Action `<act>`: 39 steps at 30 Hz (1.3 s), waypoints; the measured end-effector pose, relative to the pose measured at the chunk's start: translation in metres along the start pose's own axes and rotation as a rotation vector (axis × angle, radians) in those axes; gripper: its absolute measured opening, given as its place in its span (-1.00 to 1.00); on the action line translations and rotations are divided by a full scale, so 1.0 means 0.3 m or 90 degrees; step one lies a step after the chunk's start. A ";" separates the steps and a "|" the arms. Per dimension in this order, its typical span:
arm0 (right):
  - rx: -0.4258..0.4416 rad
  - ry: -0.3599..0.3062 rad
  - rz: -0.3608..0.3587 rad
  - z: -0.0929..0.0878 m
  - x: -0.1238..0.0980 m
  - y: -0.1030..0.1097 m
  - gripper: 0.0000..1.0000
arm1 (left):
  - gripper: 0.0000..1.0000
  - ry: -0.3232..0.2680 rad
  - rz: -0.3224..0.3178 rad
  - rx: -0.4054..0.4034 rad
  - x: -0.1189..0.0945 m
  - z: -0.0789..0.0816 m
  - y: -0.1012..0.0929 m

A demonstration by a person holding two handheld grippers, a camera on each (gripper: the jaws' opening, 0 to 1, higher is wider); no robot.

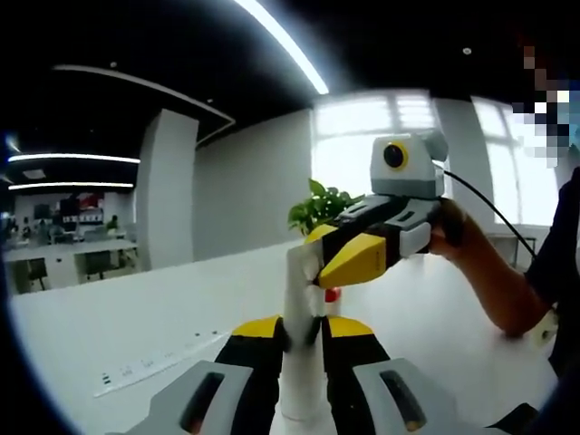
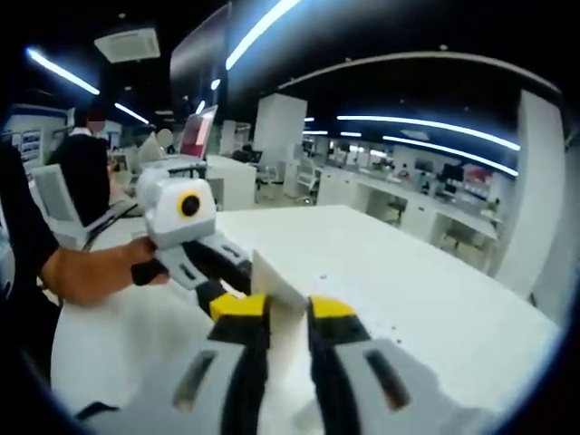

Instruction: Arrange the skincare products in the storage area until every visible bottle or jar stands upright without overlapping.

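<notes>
Currently, in the left gripper view, the left gripper [image 1: 305, 328] holds a white tube [image 1: 304, 362] between its two yellow-tipped jaws. The tube stands upright in that view, rising from the lower edge, between the black inner faces of the jaws, and extending past the yellow tips. The jaws are closed against the tube on both sides.

The right gripper [image 1: 324, 265] enters the left gripper view from the right, carried by a hand [image 1: 450, 231]. Its yellow tips sit at the upper end of the tube and touch it. A small red object shows just below those tips; what it is cannot be told.

In the right gripper view, the right gripper [image 2: 276, 311] has the flat white end of the tube [image 2: 279, 294] between its yellow tips. The jaws stand close together with the tube end pinched between them. The left gripper [image 2: 222, 294] enters this view from the left, held by a hand [image 2: 136, 258], and meets the tube just beside the right gripper's tips.

The tube is held in the air by both grippers, above a white table [image 1: 136, 317]. A green plant [image 1: 319, 207] stands behind the grippers in the left gripper view. A power strip [image 1: 149, 362] lies on the table to the left. In the right gripper view, a person [image 2: 86, 172] in dark clothing stands at the far left, and a laptop [image 2: 198, 136] sits on a desk beyond.
</notes>
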State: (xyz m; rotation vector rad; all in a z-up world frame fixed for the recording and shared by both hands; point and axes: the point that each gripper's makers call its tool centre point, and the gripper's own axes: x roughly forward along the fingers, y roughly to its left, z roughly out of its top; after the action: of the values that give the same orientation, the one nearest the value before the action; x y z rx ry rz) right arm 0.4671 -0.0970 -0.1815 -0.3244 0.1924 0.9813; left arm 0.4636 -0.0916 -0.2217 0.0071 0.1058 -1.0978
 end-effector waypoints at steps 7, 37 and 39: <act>-0.007 0.008 -0.010 -0.009 -0.004 -0.006 -0.73 | -0.68 -0.006 0.005 -0.012 0.005 -0.001 0.006; -0.022 0.021 -0.032 -0.017 -0.015 -0.040 -0.76 | -0.62 -0.010 0.017 -0.012 0.012 -0.005 0.007; -0.024 0.022 -0.035 -0.016 -0.016 -0.043 -0.76 | -0.61 -0.011 0.019 -0.013 0.011 -0.004 0.008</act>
State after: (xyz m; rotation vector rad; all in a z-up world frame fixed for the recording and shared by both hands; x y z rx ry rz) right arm 0.4751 -0.1092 -0.1822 -0.3791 0.1958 0.9266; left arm 0.4671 -0.0934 -0.2234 -0.0188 0.1002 -1.0670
